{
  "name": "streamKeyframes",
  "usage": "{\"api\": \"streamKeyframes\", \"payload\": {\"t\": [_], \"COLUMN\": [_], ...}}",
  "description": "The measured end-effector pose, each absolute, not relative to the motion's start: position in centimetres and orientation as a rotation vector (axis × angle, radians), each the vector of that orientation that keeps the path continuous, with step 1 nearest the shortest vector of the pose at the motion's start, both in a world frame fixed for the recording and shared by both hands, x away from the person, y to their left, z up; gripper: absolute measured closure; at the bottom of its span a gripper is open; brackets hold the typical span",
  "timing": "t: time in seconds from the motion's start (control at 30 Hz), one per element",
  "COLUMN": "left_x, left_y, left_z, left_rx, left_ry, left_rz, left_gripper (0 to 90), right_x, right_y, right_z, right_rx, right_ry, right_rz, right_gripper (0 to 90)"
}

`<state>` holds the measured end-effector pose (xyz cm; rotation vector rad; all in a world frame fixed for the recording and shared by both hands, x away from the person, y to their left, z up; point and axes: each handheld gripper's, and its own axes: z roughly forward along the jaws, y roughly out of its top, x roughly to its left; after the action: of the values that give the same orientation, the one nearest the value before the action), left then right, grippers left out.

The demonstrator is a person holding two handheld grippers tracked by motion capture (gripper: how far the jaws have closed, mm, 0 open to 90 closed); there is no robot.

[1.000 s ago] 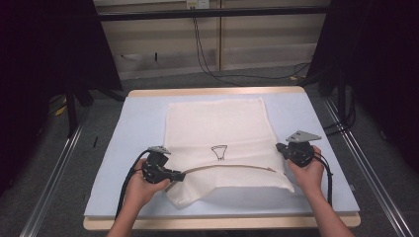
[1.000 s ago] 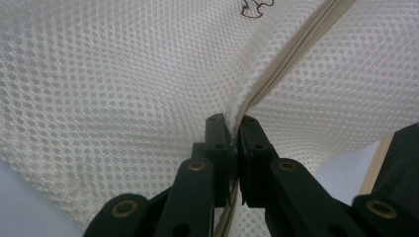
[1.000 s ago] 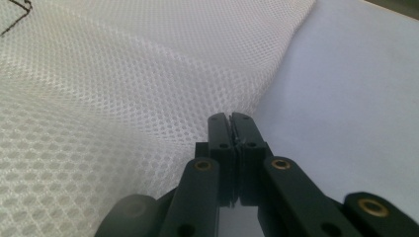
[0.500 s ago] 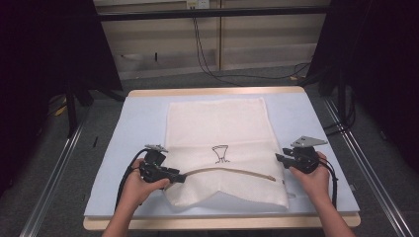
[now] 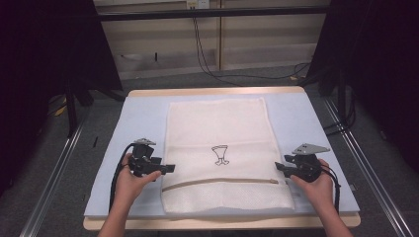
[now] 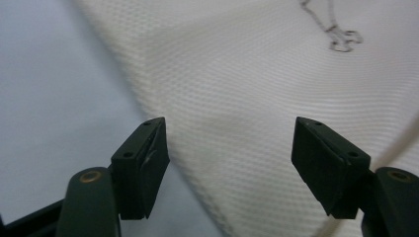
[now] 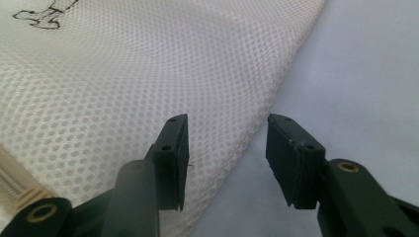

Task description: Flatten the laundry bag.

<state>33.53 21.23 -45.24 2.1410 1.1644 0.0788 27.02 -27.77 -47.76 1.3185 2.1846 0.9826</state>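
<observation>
A white mesh bag (image 5: pixel 220 123) lies flat on the light blue mat (image 5: pixel 143 118), with a beige zipper (image 5: pixel 217 181) across its near part and a small black drawing (image 5: pixel 220 154) at its middle. My left gripper (image 5: pixel 168 169) sits at the bag's left edge. In the left gripper view its jaws (image 6: pixel 230 163) stand open over the mesh bag (image 6: pixel 276 98); they have just been opening, and the pads press on nothing. My right gripper (image 5: pixel 277 167) is at the bag's right edge. Its jaws (image 7: pixel 227 158) have also just been opening and straddle the edge of the mesh (image 7: pixel 123 84) without gripping it.
The mat covers a wooden table (image 5: pixel 212 92) whose edge shows at the back and front. Bare mat lies on both sides of the bag. Metal rails (image 5: pixel 54 182) run along the floor beside the table, and cables (image 5: pixel 207 59) trail behind it.
Both grippers were shut on the bag's side edges and have let go. Both hands drew toward the near edge. The bag's rumpled near part now lies flat and smooth.
</observation>
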Motion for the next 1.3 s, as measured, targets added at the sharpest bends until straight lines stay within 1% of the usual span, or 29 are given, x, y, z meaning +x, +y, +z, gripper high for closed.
{"api": "streamKeyframes", "payload": {"t": [0.07, 0.1, 0.2, 0.23, 0.27, 0.37, 0.43, 0.5, 0.57, 0.67, 0.77, 0.9, 1.03, 1.17, 1.3], "left_x": [33.6, 33.7, 33.7, 33.6, 33.6, 33.4, 33.3, 33.3, 33.4, 33.5, 33.8, 34.2, 34.9, 34.9, 34.8], "left_y": [21.5, 21.6, 21.8, 21.8, 21.8, 21.5, 21.4, 21.5, 21.6, 21.5, 21.6, 22.6, 23.7, 24.5, 24.6], "left_z": [-45.9, -46.1, -46.8, -46.8, -46.9, -46.9, -46.8, -46.9, -47.0, -46.9, -46.4, -46.0, -45.5, -45.7, -45.8], "left_rx": [2.121, 2.139, 2.121, 2.109, 2.109, 2.121, 2.117, 2.101, 2.097, 2.116, 2.121, 2.058, 2.031, 2.044, 2.04], "left_ry": [1.199, 1.211, 1.226, 1.226, 1.224, 1.227, 1.244, 1.273, 1.283, 1.271, 1.268, 1.296, 1.327, 1.343, 1.347], "left_rz": [0.103, 0.105, 0.052, 0.043, 0.006, 0.035, 0.038, 0.033, 0.011, -0.006, -0.01, 0.021, 0.049, 0.043, 0.058], "left_gripper": [33.9, 34.8, 42.5, 46.6, 58.4, 59.1, 61.0, 67.7, 76.3, 84.1, 86.8, 87.0, 87.1, 87.1, 87.1], "right_x": [26.9, 26.8, 26.7, 26.8, 26.8, 26.7, 26.7, 26.7, 26.6, 26.8, 26.8, 26.8, 27.1, 27.2, 27.4], "right_y": [-27.6, -27.4, -26.9, -26.9, -26.9, -27.1, -27.2, -27.2, -27.1, -27.3, -27.3, -27.1, -26.3, -25.0, -24.7], "right_z": [-47.8, -47.8, -48.1, -48.1, -48.1, -48.1, -48.1, -48.1, -48.0, -48.0, -47.9, -47.7, -47.6, -47.5, -47.7], "right_rx": [1.318, 1.325, 1.328, 1.318, 1.324, 1.367, 1.362, 1.367, 1.386, 1.389, 1.393, 1.372, 1.349, 1.294, 1.296], "right_ry": [2.198, 2.208, 2.244, 2.247, 2.248, 2.25, 2.253, 2.261, 2.258, 2.26, 2.25, 2.244, 2.268, 2.293, 2.284], "right_rz": [0.986, 0.983, 0.961, 0.969, 0.968, 0.986, 0.999, 1.007, 1.002, 1.018, 1.018, 1.028, 1.052, 1.039, 1.033], "right_gripper": [51.0, 50.9, 51.7, 52.4, 53.8, 56.3, 63.9, 70.6, 74.9, 78.7, 82.4, 85.1, 85.9, 85.9, 86.2]}}
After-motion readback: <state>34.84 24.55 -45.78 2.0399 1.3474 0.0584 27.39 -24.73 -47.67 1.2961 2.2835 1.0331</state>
